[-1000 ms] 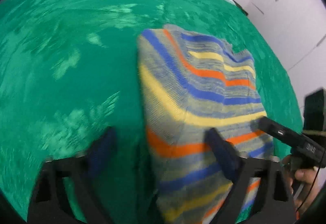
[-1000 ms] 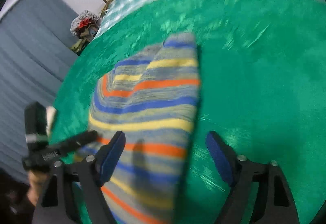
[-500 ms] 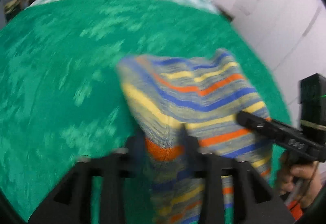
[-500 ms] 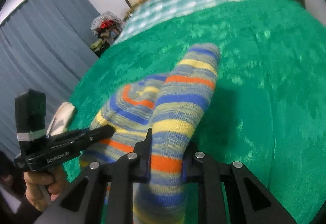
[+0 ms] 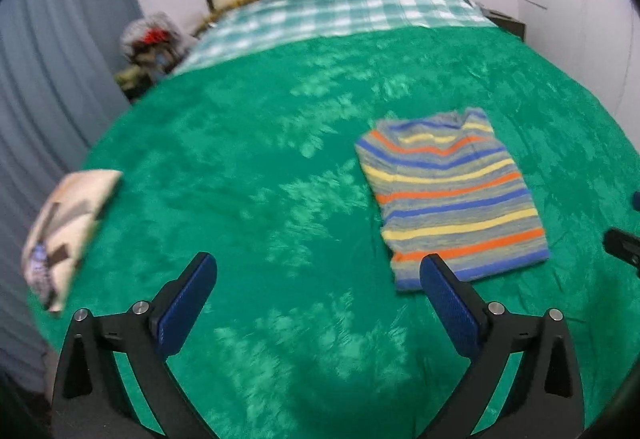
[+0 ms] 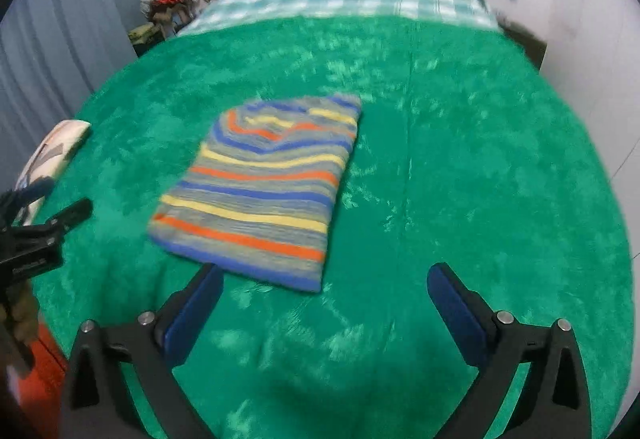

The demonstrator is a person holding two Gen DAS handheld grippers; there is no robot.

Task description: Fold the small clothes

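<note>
Resting: striped sweater [image 5: 452,195] is lying folded, flat on the green blanket [image 5: 248,167].
Holding: your left gripper [image 5: 316,299] and right gripper [image 6: 324,303] are hovering spread, empty, leaving the fold undisturbed.

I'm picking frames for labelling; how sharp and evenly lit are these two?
Left wrist view: striped sweater fairly crisp, patterned cloth at the left edge smeared, fisheye bends the bed. Right wrist view: sweater softer; lighting even, no glare.

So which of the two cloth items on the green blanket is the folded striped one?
The sweater lying flat mid-blanket, banded orange, yellow and blue. The other, a pale patterned cloth, sits at the blanket's left edge and has no stripes.
</note>
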